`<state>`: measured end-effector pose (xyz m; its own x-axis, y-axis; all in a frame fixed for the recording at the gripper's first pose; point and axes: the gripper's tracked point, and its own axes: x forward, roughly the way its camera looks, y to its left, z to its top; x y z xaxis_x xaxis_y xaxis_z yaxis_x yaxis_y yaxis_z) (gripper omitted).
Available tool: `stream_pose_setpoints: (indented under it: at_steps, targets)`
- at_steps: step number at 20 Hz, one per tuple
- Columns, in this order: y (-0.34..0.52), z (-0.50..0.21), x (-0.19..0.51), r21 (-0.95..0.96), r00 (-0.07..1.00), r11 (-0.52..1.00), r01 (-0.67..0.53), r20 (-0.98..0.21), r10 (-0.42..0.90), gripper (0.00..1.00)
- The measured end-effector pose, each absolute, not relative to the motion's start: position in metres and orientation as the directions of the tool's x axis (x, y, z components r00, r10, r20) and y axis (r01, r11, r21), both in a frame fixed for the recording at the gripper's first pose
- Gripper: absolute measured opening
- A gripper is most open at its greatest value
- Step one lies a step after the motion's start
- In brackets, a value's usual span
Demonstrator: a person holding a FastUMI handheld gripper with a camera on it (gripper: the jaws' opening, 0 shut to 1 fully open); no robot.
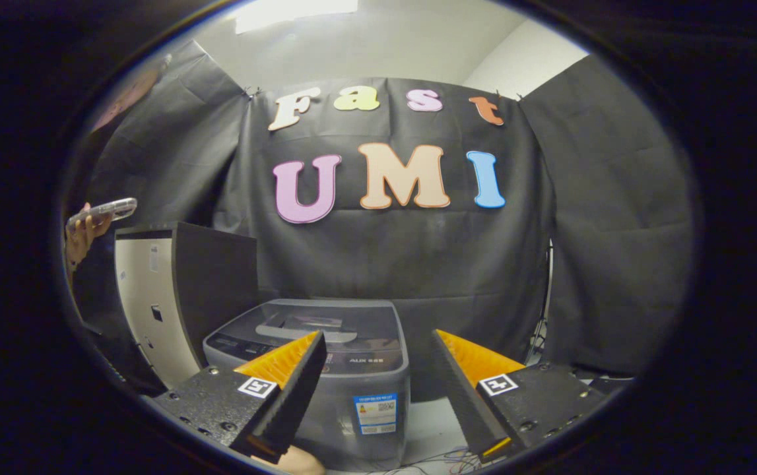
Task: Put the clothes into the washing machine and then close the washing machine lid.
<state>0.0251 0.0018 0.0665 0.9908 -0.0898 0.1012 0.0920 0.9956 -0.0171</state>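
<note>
Black cloth hangs across the back and both sides of the booth, with a pale wall and ceiling showing above it. To the left stands a tall cabinet with a light front panel and a dark side, set close beside the washing machine. The washing machine, a small grey top-loader, sits low in front of the cloth, just ahead of the gripper and mostly between its two fingers; its lid lies flat and shut on top, with a dark control strip along the near edge and a label stuck on its front face. No clothes can be made out anywhere near it from here. The jaws stand well apart, holding nothing, the left finger overlapping the machine's front left corner and the right one off to its right side. Thin wires trail over the pale floor beside the machine's base. Far to the left, past the cabinet, a person's hand holds up a phone.
</note>
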Motion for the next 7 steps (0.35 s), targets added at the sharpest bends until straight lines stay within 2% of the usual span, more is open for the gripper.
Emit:
stream_pose_setpoints:
  at_steps: [7]
  targets:
    - [0.019, 0.037, 0.006, -0.010, 0.997, 0.998, 0.057, 0.044, -0.056, 0.95]
